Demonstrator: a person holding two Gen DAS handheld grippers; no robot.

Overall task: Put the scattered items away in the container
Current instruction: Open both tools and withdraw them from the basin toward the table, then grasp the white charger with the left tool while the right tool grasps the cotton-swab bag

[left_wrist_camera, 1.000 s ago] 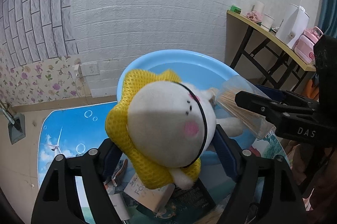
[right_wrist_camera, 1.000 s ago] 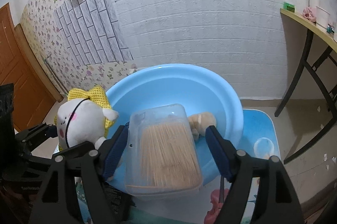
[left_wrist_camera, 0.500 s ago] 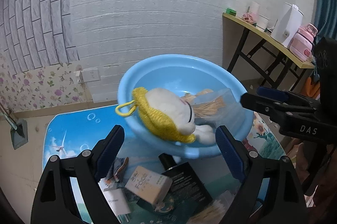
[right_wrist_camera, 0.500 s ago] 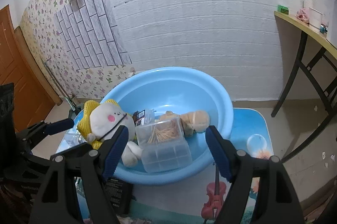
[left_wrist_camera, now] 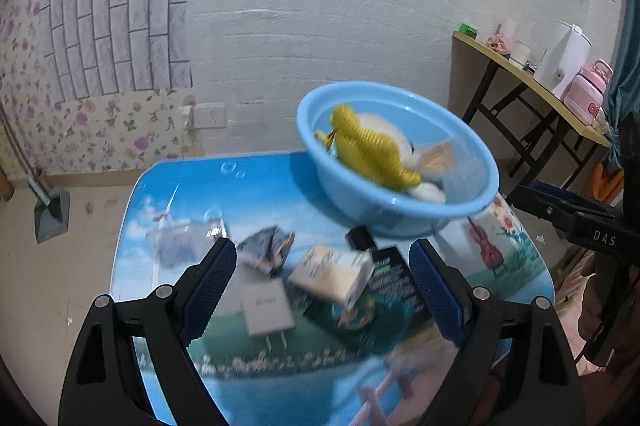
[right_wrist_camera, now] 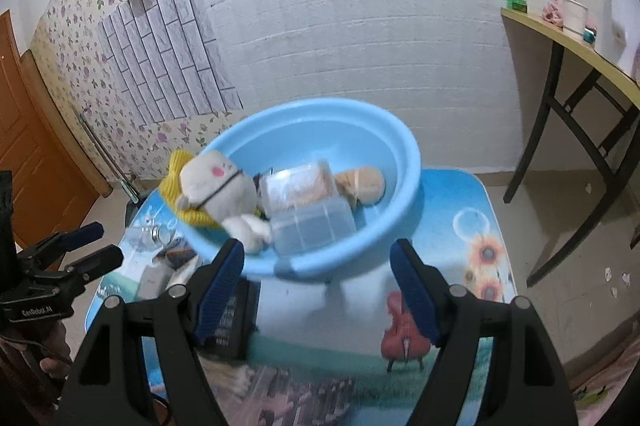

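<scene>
Basin [right_wrist_camera: 400,162] of blue plastic sits at the far end of your printed table [left_wrist_camera: 536,266], and in it lie the plush toy [right_wrist_camera: 218,186], the clear toothpick box [right_wrist_camera: 310,210] and a tan soft toy [right_wrist_camera: 362,182]. Your left gripper [left_wrist_camera: 322,272] is spread wide and empty above a cream box [left_wrist_camera: 330,268], a white charger [left_wrist_camera: 266,308], a dark packet [left_wrist_camera: 394,284] and a clear bag [left_wrist_camera: 176,244] on the table. Your right gripper [right_wrist_camera: 316,284] is also apart and empty, just short of the basin's near rim.

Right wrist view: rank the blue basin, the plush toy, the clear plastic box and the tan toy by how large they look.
1. blue basin
2. plush toy and clear plastic box: these two look alike, so I will not rank them
3. tan toy, partly hidden behind the box
</scene>
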